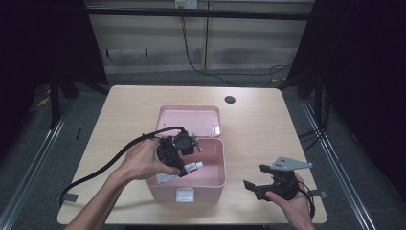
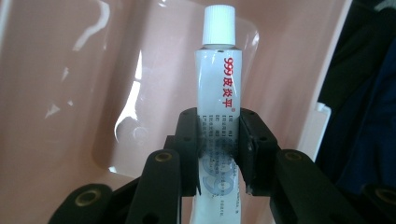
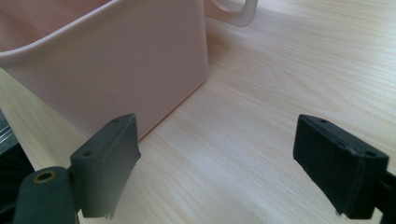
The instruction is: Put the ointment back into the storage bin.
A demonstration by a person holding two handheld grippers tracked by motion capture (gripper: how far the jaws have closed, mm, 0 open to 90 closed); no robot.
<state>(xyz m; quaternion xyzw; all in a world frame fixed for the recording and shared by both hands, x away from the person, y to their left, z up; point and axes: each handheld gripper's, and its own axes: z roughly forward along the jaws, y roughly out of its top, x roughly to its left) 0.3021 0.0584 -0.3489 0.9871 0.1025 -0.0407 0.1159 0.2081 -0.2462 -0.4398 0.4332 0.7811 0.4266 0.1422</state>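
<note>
Inside the pink box [image 1: 218, 163], left gripper [image 2: 218, 140] clamps the tube [image 2: 219, 88] — right gripper [image 3: 217, 163] gapes.

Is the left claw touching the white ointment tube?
Touching. In the left gripper view, the left claw is closed on the white ointment tube with the white cap; both black jaws press against its sides, with no gap.

White ointment tube [image 2: 218, 107] with red lettering and white cap sat clamped in left gripper [image 2: 218, 154], inside open pink box [image 1: 218, 163].
</note>
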